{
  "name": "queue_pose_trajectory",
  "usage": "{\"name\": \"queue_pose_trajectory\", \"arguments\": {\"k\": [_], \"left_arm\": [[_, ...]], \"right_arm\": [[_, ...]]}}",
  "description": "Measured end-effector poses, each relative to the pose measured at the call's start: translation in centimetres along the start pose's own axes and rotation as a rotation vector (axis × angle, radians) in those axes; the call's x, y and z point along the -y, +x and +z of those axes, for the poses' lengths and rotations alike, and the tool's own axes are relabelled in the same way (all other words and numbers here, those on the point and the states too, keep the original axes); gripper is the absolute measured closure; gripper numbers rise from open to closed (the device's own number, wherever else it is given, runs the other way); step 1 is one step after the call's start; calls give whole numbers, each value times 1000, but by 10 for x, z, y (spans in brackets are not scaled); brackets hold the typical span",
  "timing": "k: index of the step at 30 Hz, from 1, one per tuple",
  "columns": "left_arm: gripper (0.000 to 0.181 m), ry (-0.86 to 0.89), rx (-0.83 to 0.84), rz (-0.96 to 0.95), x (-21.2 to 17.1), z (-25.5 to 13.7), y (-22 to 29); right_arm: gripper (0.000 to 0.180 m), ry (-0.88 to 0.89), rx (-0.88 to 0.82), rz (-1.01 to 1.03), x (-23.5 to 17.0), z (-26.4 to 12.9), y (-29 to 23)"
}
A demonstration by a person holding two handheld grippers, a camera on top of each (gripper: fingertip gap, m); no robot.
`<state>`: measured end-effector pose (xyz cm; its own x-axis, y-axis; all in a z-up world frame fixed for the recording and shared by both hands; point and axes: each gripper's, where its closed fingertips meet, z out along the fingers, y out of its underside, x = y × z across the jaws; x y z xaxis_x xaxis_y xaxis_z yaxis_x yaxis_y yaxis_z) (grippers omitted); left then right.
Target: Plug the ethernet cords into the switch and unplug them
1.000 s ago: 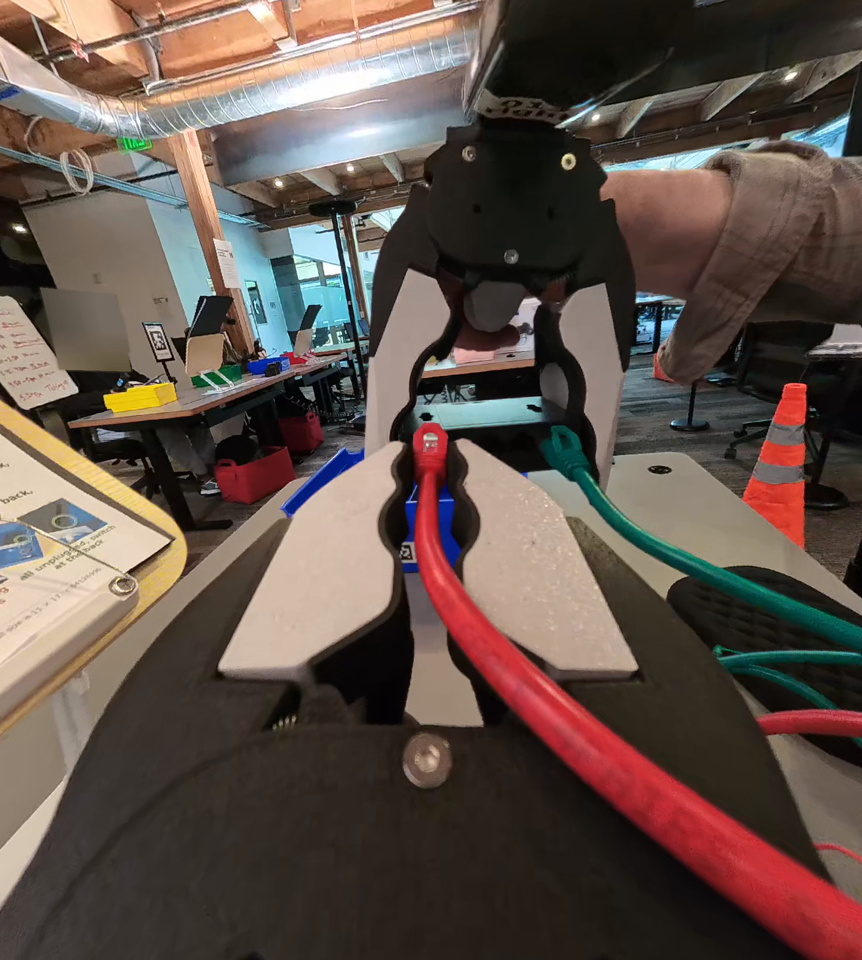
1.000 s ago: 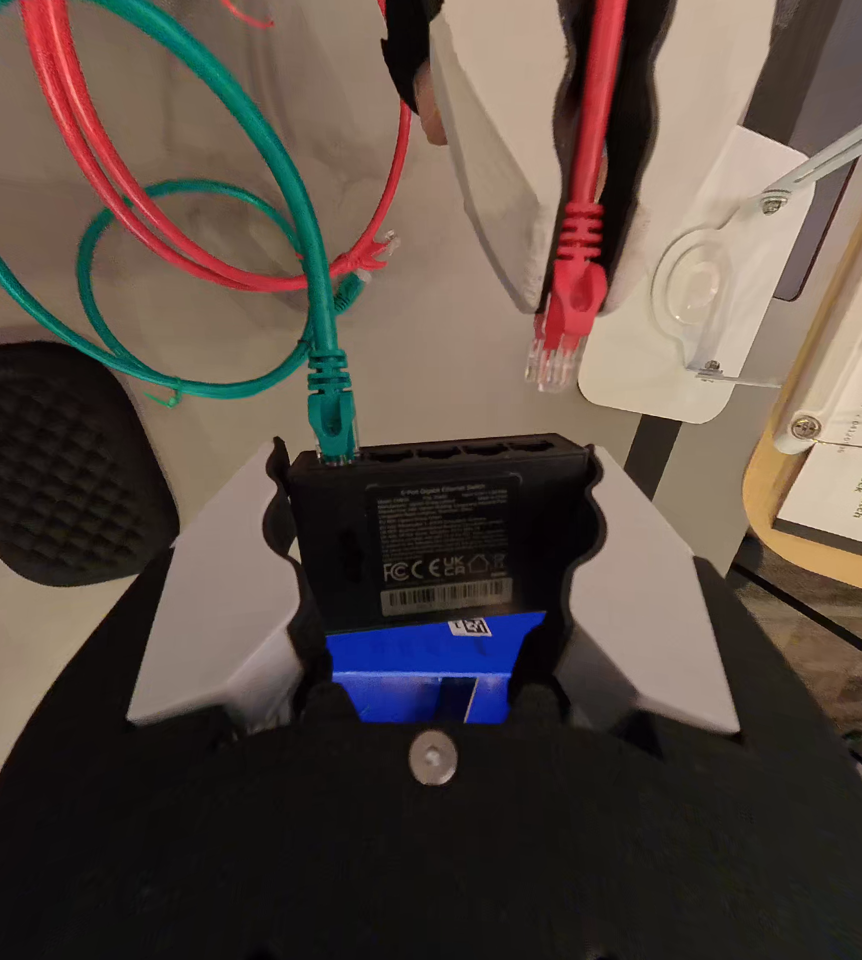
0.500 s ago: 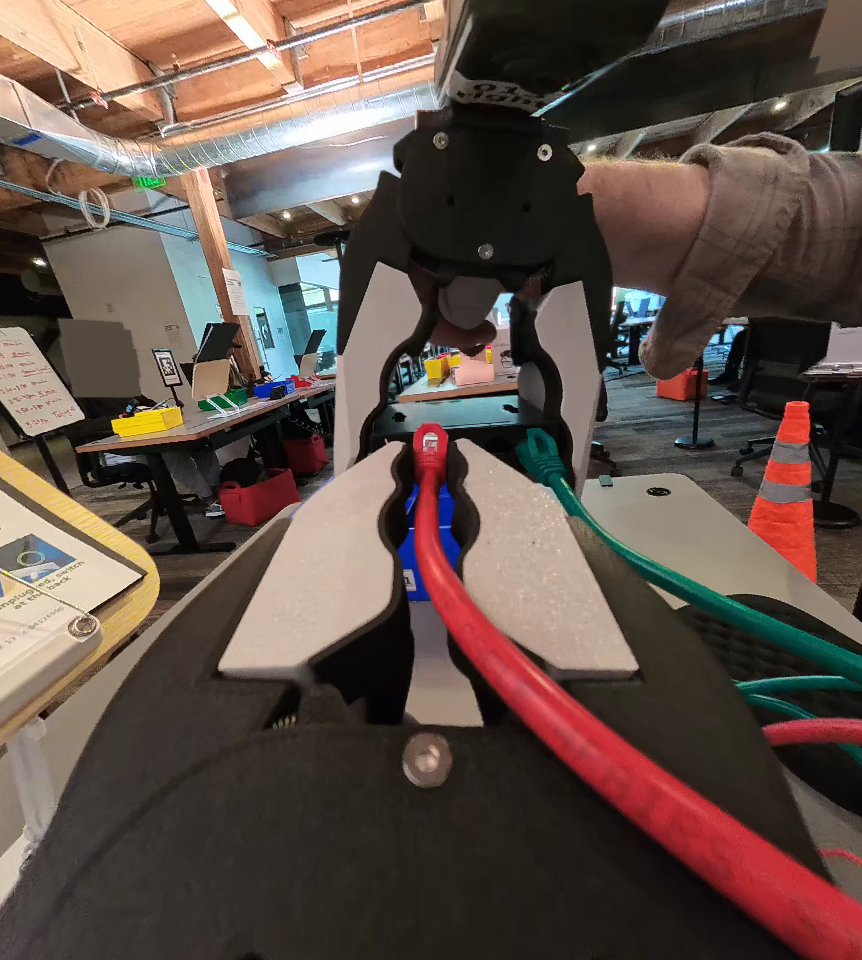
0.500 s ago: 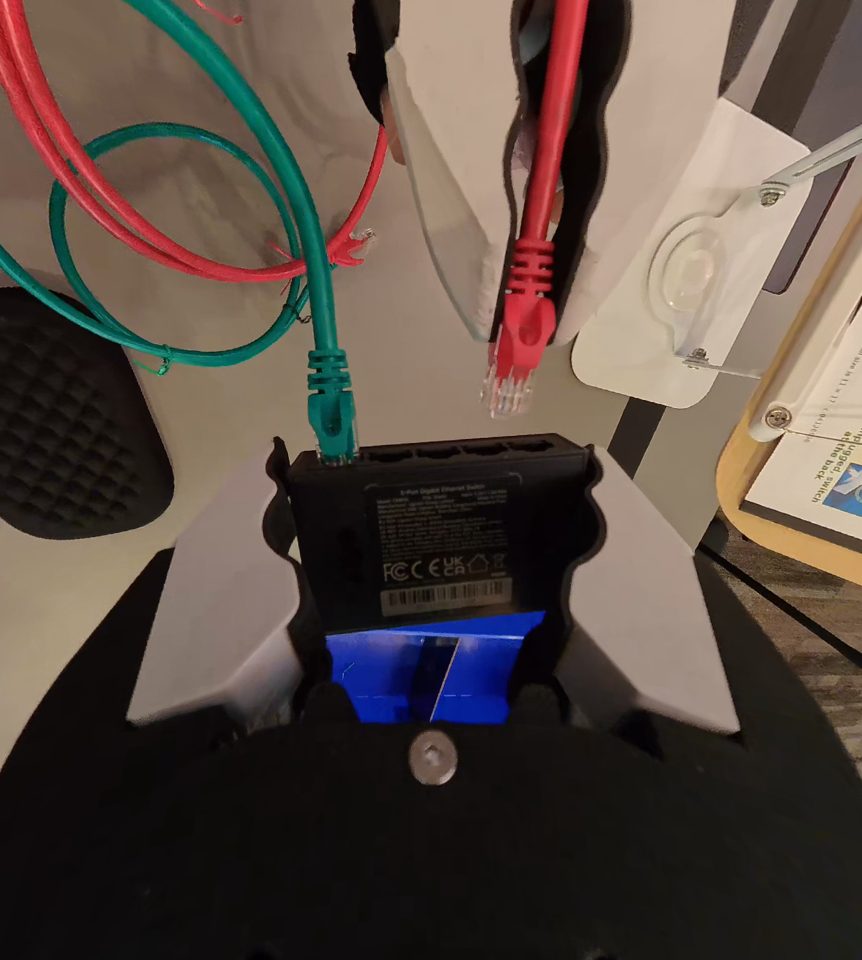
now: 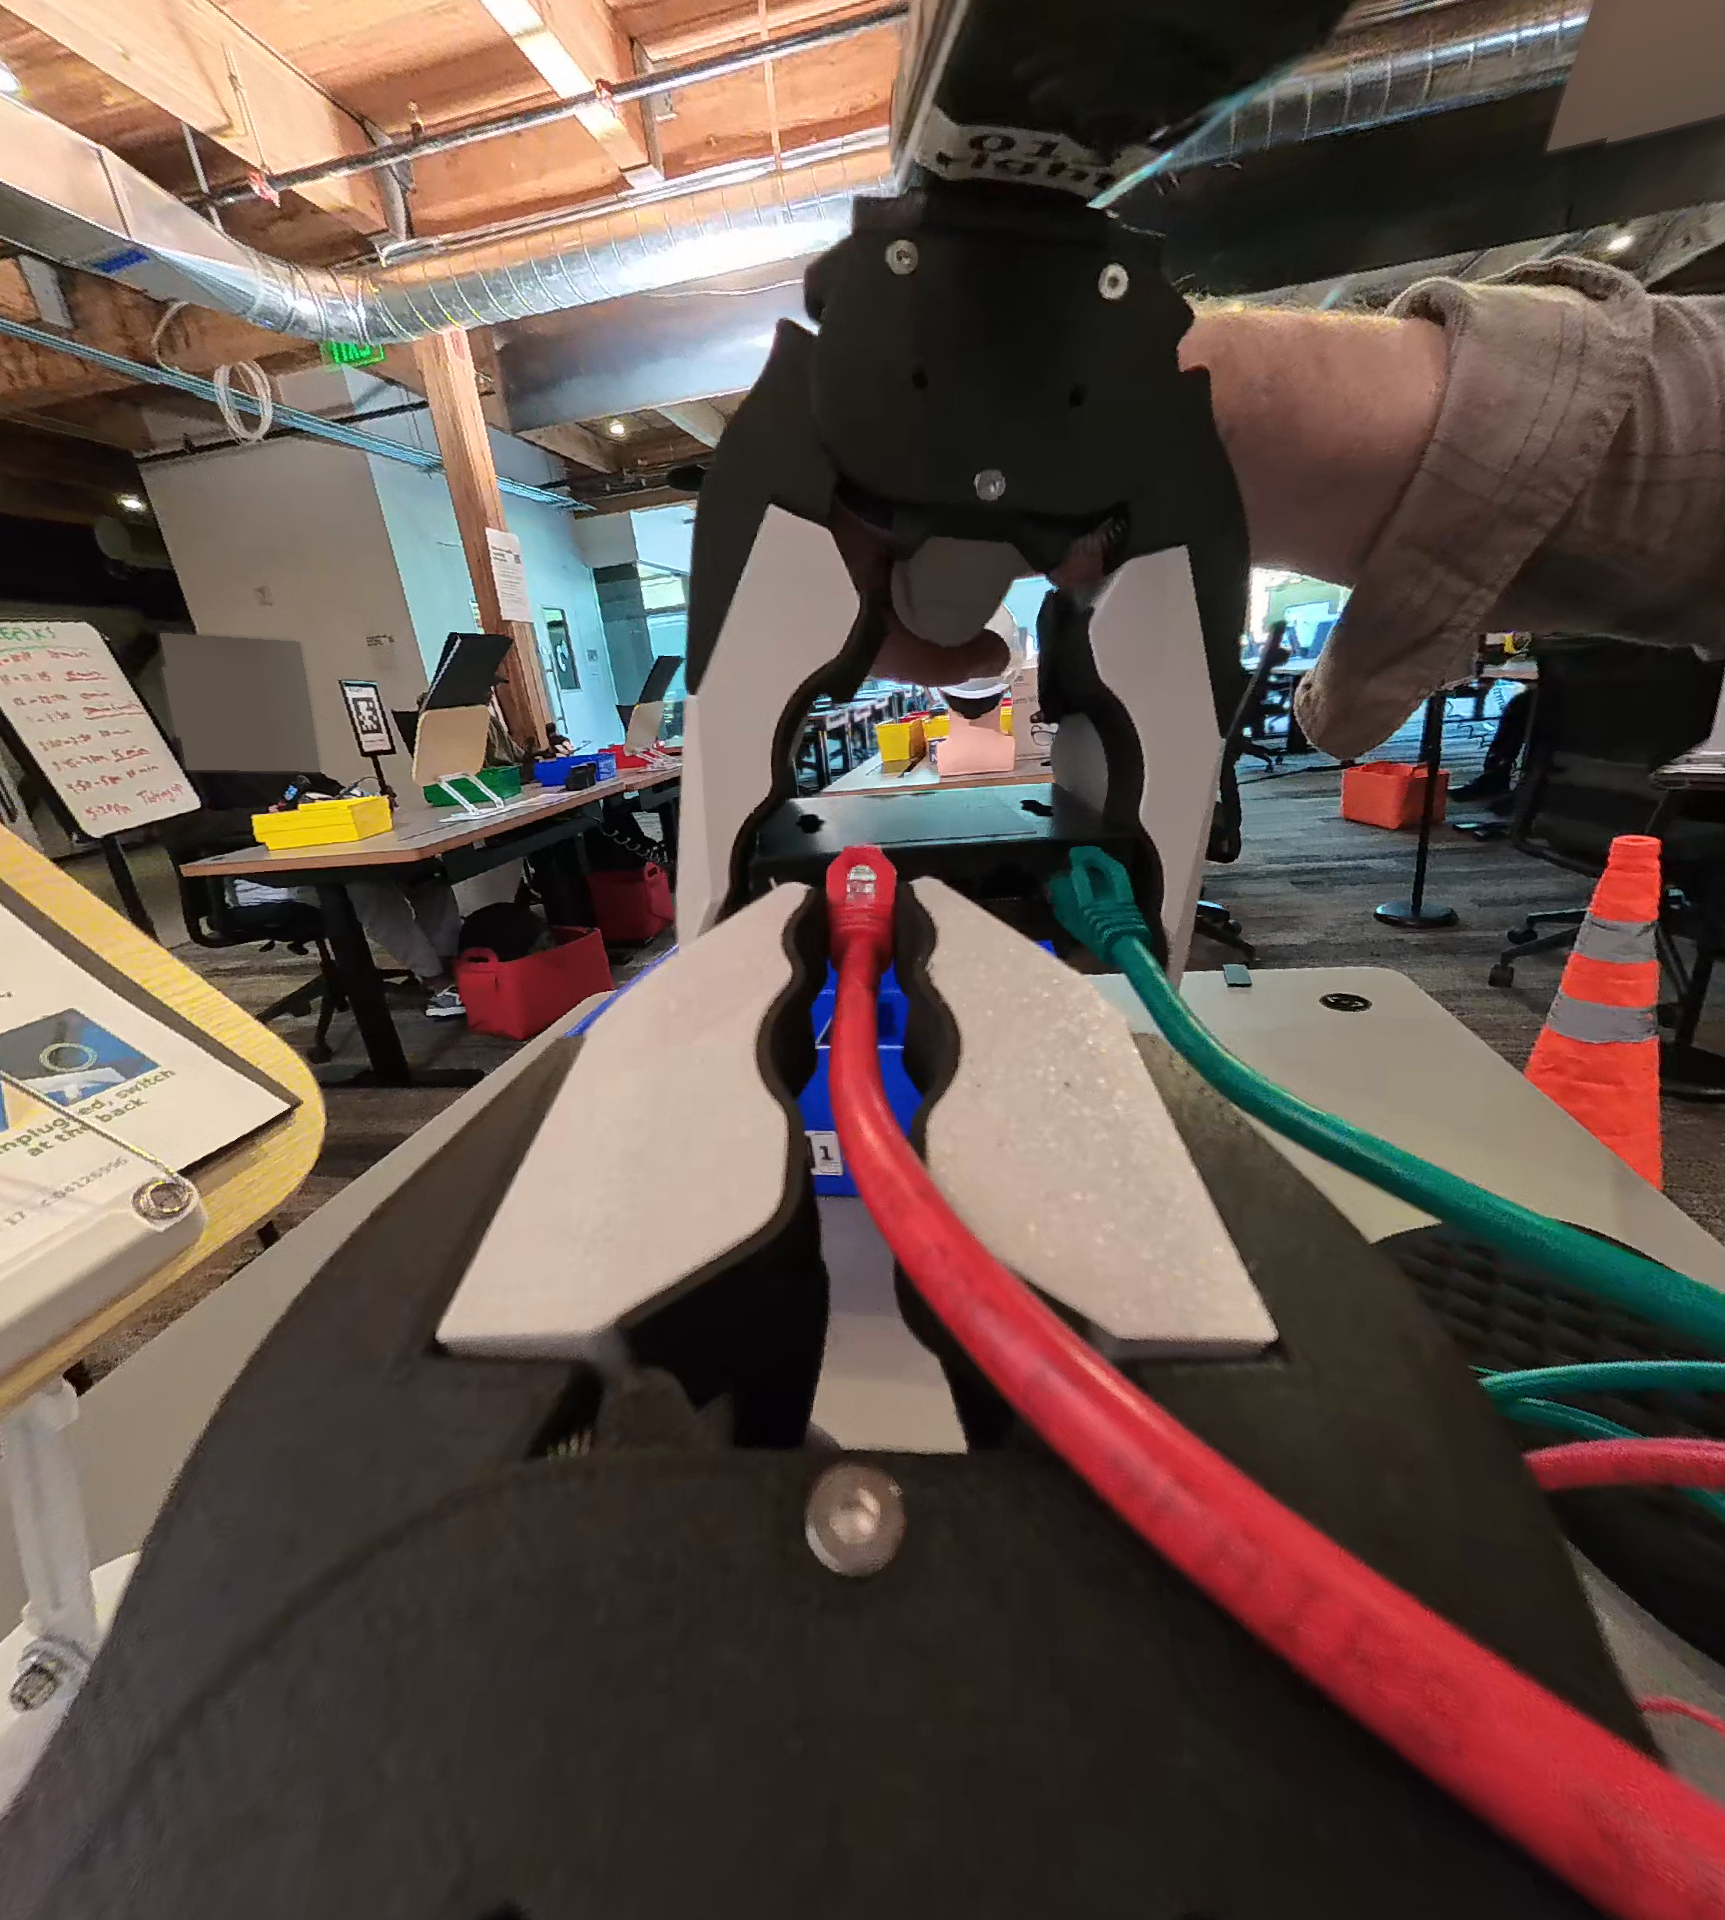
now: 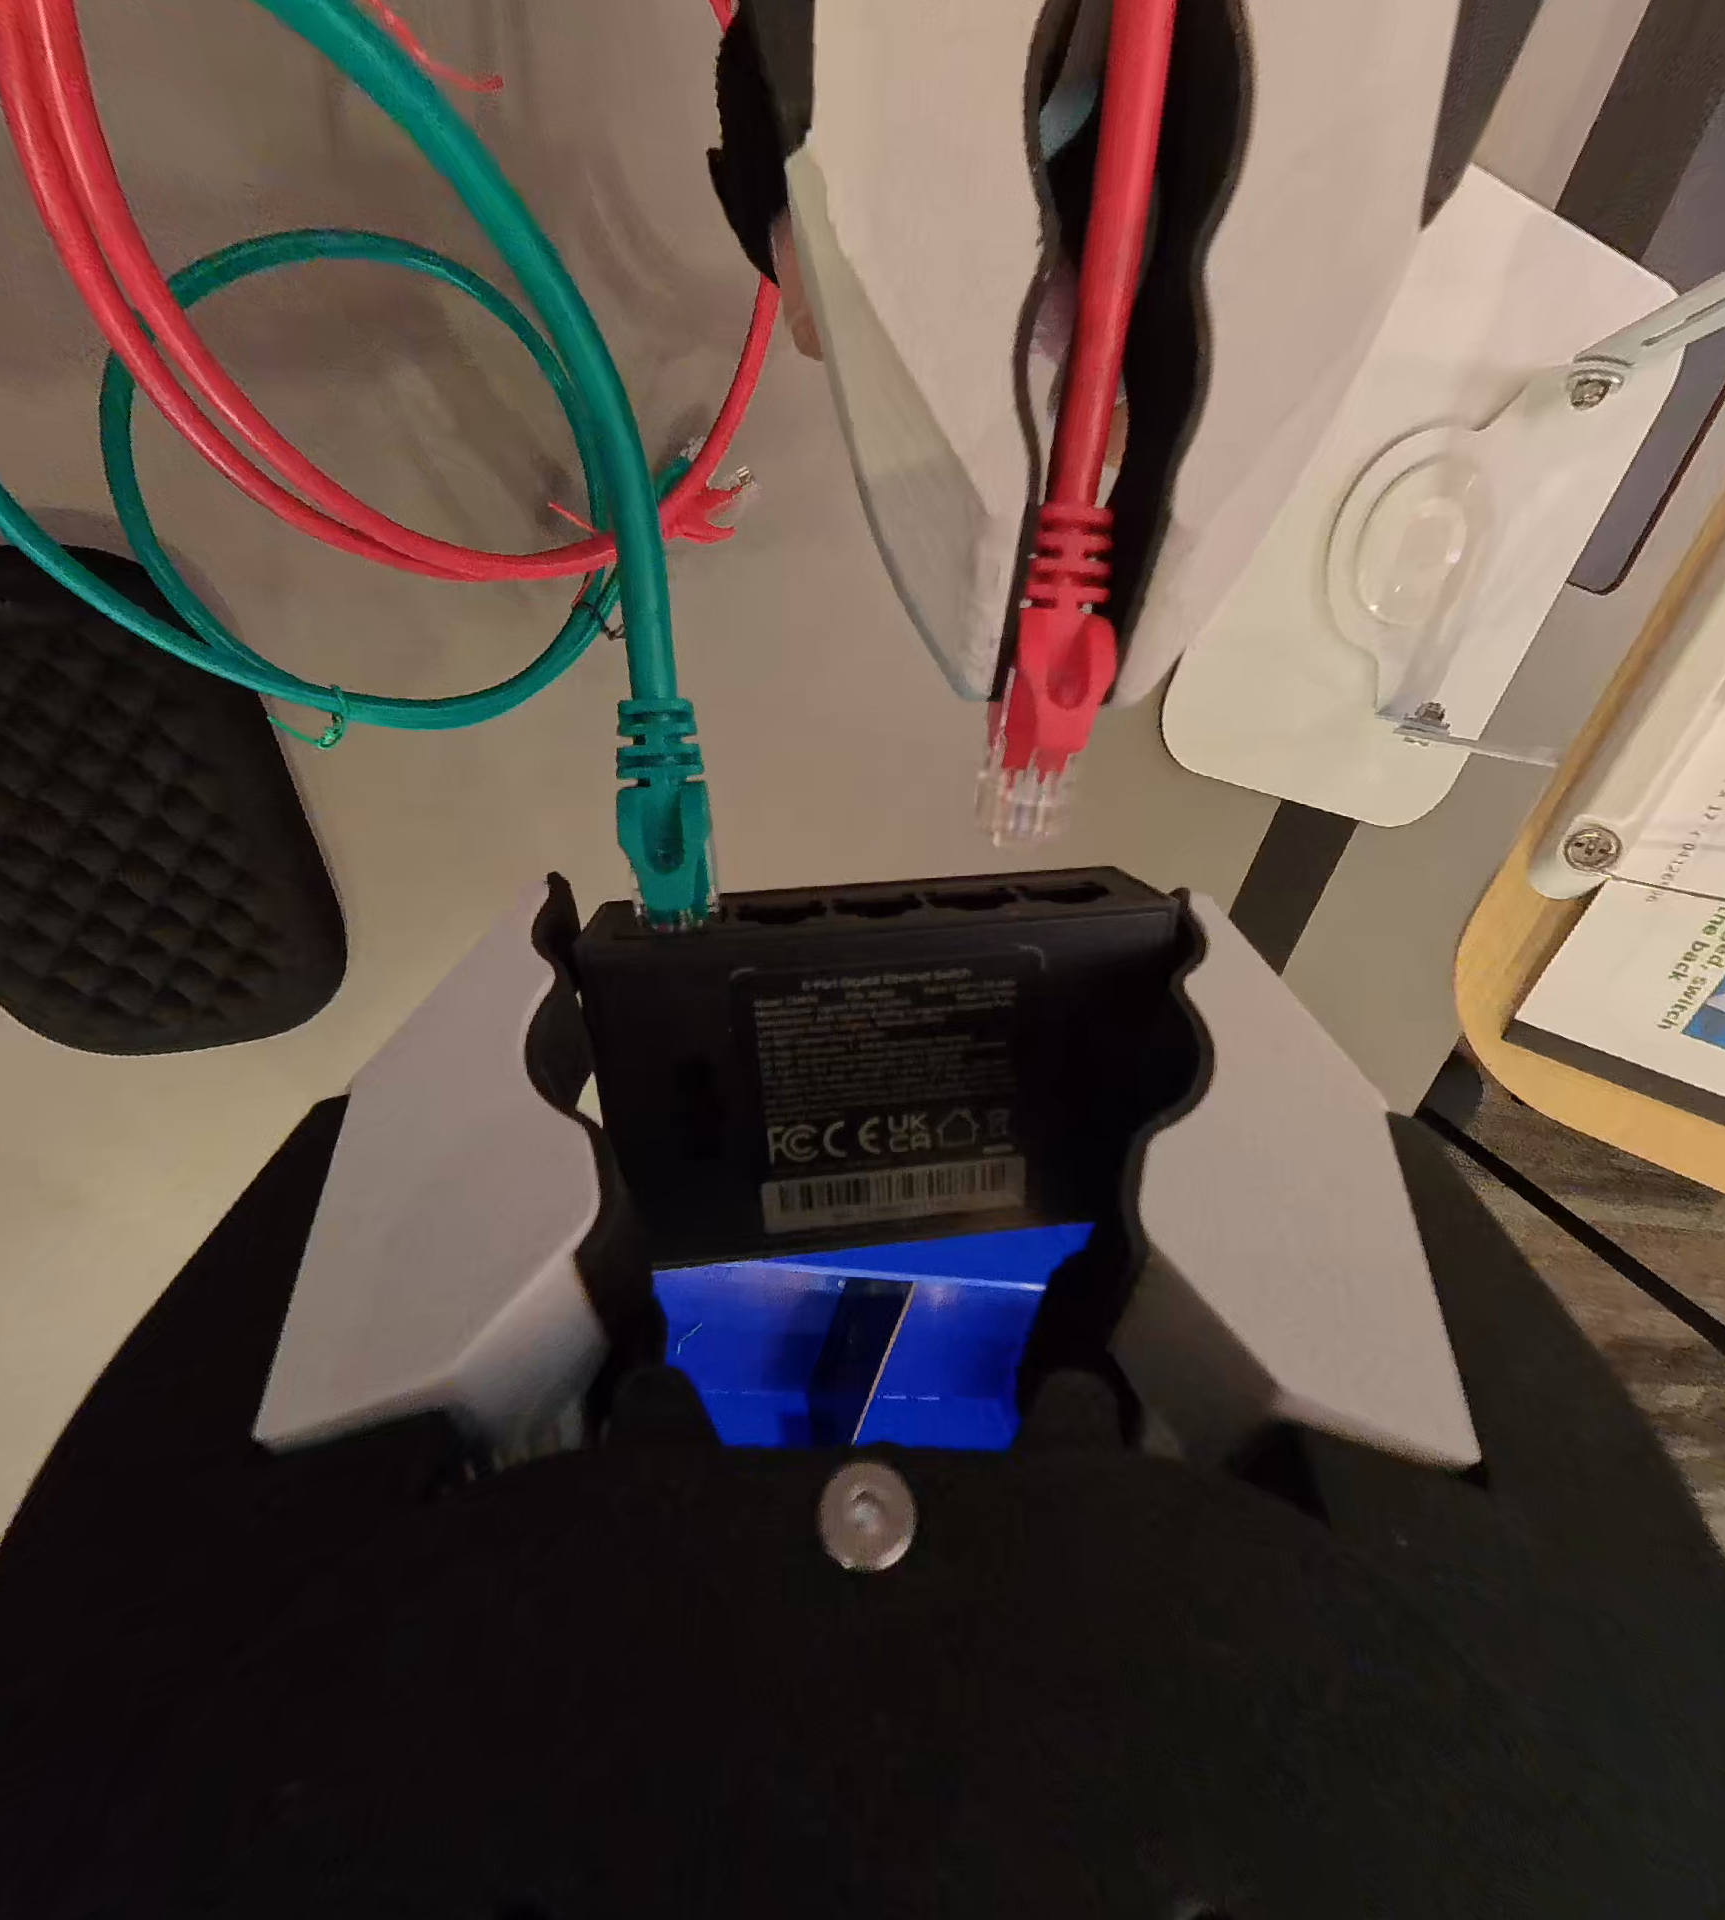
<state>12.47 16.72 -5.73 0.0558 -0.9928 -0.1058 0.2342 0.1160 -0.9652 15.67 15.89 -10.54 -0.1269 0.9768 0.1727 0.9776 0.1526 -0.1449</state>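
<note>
At far left of the right wrist view, spare red and green loops lie slack on the table point(image 6: 422, 914), next to a black mat point(image 6: 89, 800). Green cord point(image 6: 666, 821) is seated in the leftmost port of the switch point(image 6: 879, 1081); the four ports to its right look empty.

Right gripper point(image 6: 873, 1049) is clamped across the switch's two sides, holding it above a blue bin point(image 6: 785, 1340), port face pointing away from the camera toward the left gripper. Switch's long axis runs left-right across the jaws.

Left gripper point(image 5: 858, 914) is closed on the red cord point(image 5: 868, 1049) just behind the boot, with the clear plug point(image 6: 1019, 805) sticking out past the fingertips. Plug is just short of the port face, not touching, roughly over the third or fourth port. Cord axis is close to square with the port row, plug tip aimed at the switch, slightly angled.

Step in hand, as I read it: insert red.
- pick one port and centre the plug on it before pushing; it looks to sit near a port boundary
- square up the slight angle so plug axis matches port axis
- can't tell which side the latch tab faces; check against green's orientation
- push straight along the cord axis, right gripper bracing
- grip is on cable, not plug, so it may flex; go slow

Farther right: instruction board point(image 6: 1668, 935) on its stand, clear of the work.
</note>
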Motion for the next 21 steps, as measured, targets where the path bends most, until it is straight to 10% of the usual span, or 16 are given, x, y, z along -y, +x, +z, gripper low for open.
{"name": "queue_pose_trajectory", "arguments": {"k": [21], "left_arm": [[168,123,42,-57,2,12,15]], "right_arm": [[71,134,23,68,4,-10,3]]}}
